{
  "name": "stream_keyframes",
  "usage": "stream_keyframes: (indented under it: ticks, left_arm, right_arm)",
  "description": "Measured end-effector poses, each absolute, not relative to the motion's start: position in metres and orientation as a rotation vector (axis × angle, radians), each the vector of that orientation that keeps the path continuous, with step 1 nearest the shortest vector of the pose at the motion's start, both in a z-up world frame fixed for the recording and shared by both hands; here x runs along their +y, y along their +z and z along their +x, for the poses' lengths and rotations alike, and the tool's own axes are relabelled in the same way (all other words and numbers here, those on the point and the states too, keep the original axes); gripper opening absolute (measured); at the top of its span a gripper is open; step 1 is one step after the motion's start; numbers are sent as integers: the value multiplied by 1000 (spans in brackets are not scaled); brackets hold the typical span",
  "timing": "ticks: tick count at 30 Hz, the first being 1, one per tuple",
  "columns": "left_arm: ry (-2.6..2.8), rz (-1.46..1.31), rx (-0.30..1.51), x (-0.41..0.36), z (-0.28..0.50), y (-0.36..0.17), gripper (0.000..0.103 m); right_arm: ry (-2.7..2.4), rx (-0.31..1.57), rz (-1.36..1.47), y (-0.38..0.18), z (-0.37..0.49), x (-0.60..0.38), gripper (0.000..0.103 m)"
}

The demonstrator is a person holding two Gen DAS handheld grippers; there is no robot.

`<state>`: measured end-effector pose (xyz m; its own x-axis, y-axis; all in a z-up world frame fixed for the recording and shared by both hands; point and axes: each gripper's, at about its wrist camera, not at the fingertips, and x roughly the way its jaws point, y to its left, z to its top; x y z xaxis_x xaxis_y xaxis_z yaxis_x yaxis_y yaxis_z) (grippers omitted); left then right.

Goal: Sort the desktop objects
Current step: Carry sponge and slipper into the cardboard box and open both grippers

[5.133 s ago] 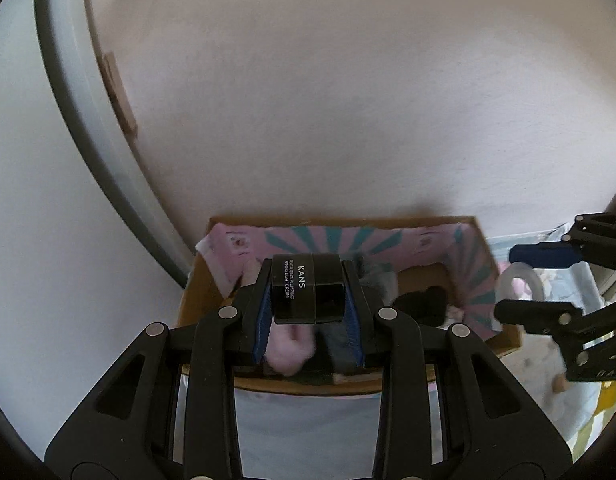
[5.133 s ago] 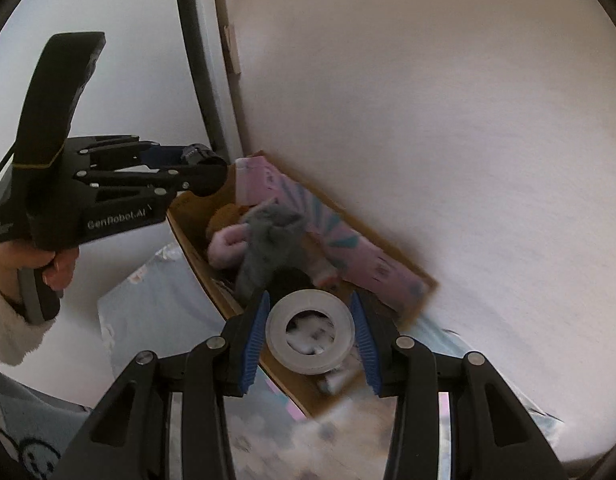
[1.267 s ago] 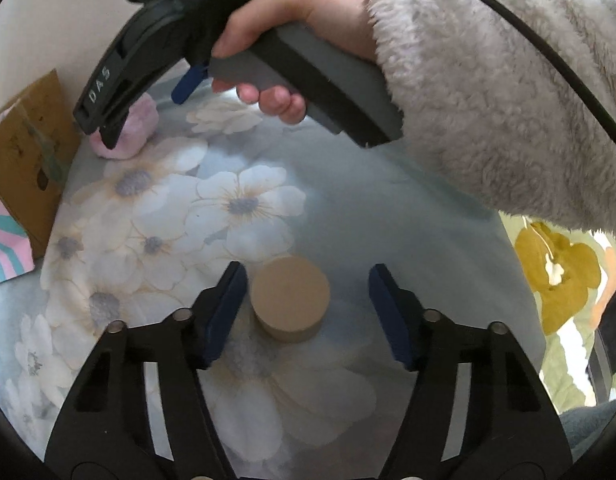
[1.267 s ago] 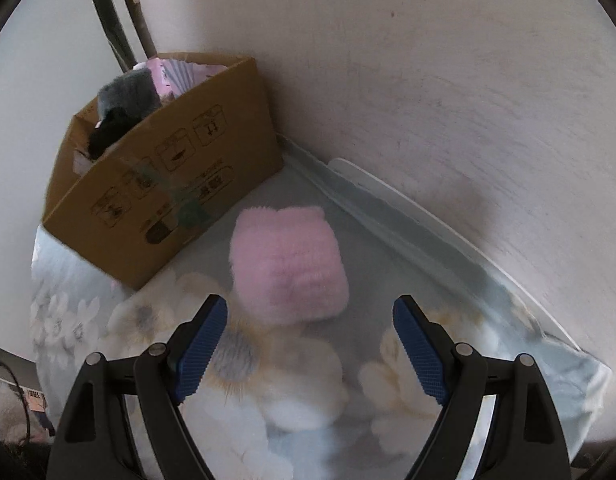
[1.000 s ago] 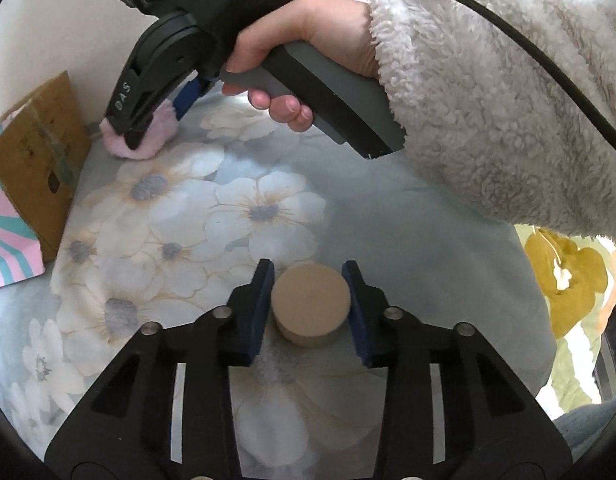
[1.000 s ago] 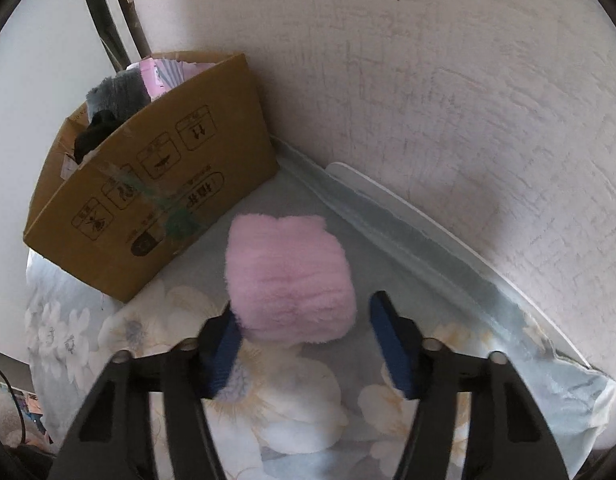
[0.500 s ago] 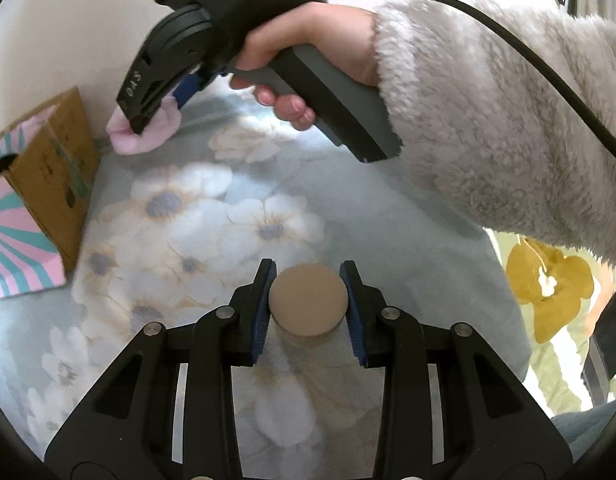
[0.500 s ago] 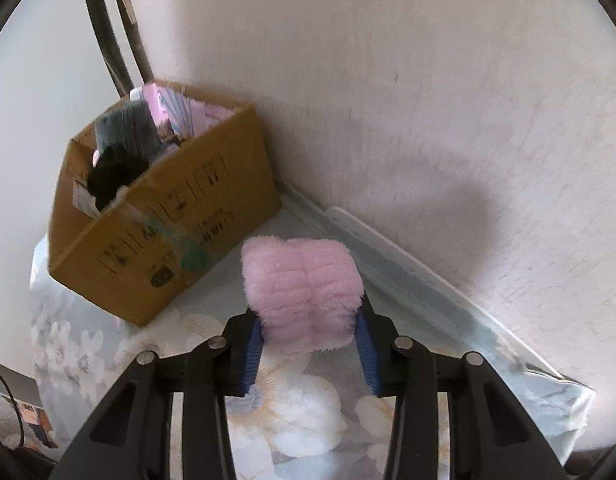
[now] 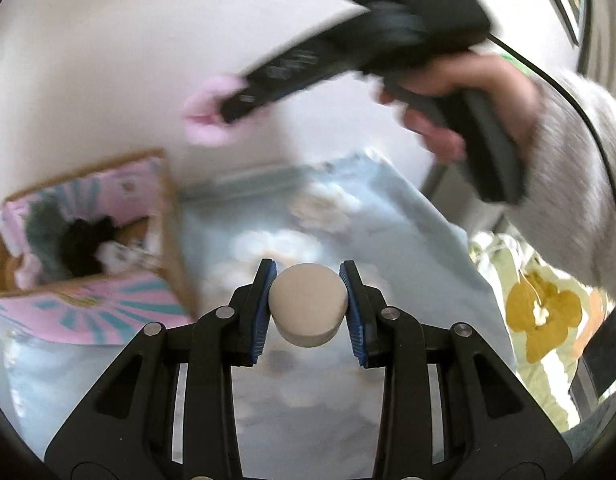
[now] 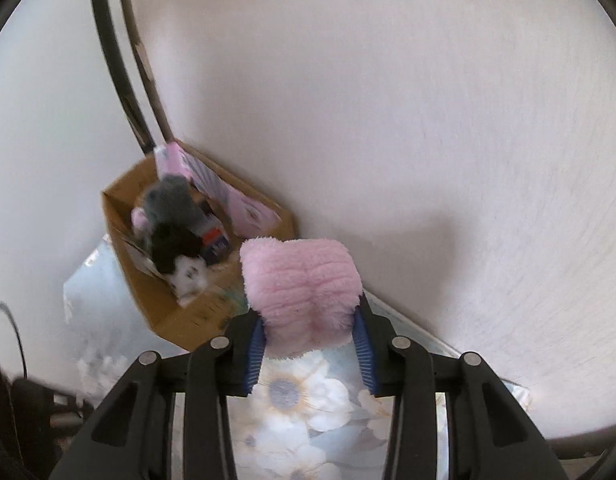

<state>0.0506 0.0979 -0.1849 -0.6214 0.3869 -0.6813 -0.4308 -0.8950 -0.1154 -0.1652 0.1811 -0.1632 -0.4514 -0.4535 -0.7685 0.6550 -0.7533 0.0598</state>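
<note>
The left gripper (image 9: 308, 300) clamps the rigid, smooth beige cylinder (image 9: 307, 305) at frame centre by its sides. The right gripper (image 10: 310, 334) pinches the soft, light pink plush (image 10: 302, 286); grip mid-body.

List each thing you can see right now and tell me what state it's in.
Left hand-held gripper: shut on the tan round block.
Tan round block: held clear of the floral cloth.
Right hand-held gripper: shut on the pink fluffy pad.
Pink fluffy pad: squeezed, lifted off the cloth.
Cardboard box: open, holding grey, black and white soft items.
Floral cloth: spread flat.
</note>
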Motion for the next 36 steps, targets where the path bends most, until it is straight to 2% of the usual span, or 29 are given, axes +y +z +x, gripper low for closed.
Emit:
stream_keyframes:
  ticks: [8, 15, 23, 36]
  left_arm:
    - [2592, -1021, 85, 16, 18, -148, 30]
    - [2692, -1095, 76, -54, -25, -137, 30]
    - [2710, -1238, 63, -117, -84, -146, 30]
    - [2628, -1428, 27, -144, -129, -181, 30]
  right_arm:
    - [-2207, 327, 1002, -125, -150, 137, 36]
    - [-2194, 313, 990, -110, -152, 103, 36]
    - [-2158, 298, 1041, -130, -168, 55, 36]
    - [-2162, 277, 1187, -175, -197, 30, 36]
